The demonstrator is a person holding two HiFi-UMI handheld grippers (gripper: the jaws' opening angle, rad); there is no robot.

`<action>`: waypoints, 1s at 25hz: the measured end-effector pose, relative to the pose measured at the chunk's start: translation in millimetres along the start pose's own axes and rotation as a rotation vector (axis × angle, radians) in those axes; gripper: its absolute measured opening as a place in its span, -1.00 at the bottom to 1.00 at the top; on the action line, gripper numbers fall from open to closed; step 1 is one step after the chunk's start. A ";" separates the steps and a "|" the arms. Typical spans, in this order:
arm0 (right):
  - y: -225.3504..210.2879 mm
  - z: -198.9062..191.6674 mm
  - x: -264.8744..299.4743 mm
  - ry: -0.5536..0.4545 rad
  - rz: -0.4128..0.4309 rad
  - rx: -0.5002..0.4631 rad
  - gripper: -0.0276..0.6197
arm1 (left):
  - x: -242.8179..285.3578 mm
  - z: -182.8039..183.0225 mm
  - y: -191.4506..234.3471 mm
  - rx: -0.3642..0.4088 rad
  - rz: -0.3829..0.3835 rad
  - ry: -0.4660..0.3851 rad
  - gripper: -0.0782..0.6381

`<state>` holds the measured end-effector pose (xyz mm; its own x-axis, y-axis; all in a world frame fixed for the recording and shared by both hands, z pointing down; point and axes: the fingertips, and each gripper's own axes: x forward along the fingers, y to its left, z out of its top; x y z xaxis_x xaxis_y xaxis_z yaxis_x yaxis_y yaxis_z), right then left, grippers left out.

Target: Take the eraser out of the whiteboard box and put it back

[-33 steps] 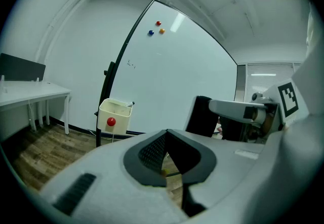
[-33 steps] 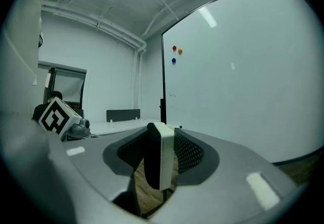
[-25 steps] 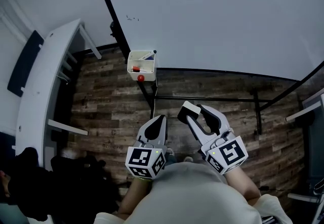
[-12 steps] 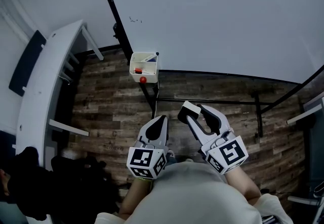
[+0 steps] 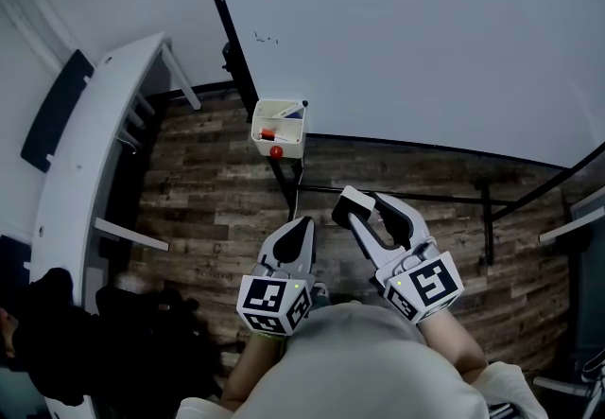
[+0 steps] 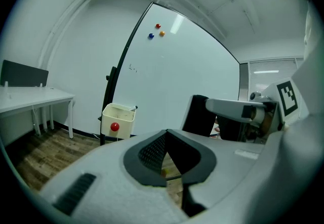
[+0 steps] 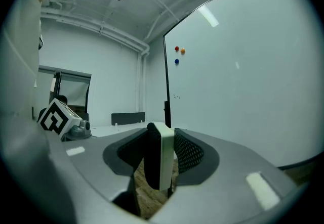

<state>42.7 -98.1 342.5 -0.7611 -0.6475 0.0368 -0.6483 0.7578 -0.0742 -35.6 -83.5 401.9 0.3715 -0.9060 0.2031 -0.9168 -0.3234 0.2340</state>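
Note:
A small white box point(image 5: 280, 129) hangs at the whiteboard's lower left corner, with a marker and a red thing inside and a red magnet on its front. It also shows in the left gripper view point(image 6: 118, 119). My right gripper point(image 5: 365, 216) is shut on the eraser point(image 5: 352, 204), a white block with black felt, held upright between the pads point(image 7: 161, 160). The eraser is well short of the box, low and to its right in the head view. My left gripper point(image 5: 297, 230) is beside it, shut with nothing between its jaws point(image 6: 167, 138).
A whiteboard point(image 5: 425, 29) on a black stand point(image 5: 284, 190) fills the far side, with three small magnets point(image 6: 157, 31) on it. A white desk point(image 5: 85, 143) runs along the left. Dark things point(image 5: 57, 341) lie at lower left. Wood floor lies below.
The box and whiteboard sit a little lower and further right in the head view. Both grippers keep their places, and the eraser stays in the right one.

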 end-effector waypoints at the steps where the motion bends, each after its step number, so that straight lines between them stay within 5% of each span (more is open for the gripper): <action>1: -0.4 1.1 3.9 -0.002 0.005 -0.004 -0.39 | 0.0 0.2 2.4 -0.001 0.005 -0.001 -0.76; 25: -0.8 26.7 112.5 -0.040 0.137 -0.075 -0.39 | 10.1 13.4 72.2 -0.027 0.114 -0.015 -0.76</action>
<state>-41.9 -173.6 320.1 -0.8424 -0.5388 -0.0080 -0.5389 0.8424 -0.0015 -100.0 -119.6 408.1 0.2630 -0.9405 0.2153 -0.9485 -0.2113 0.2359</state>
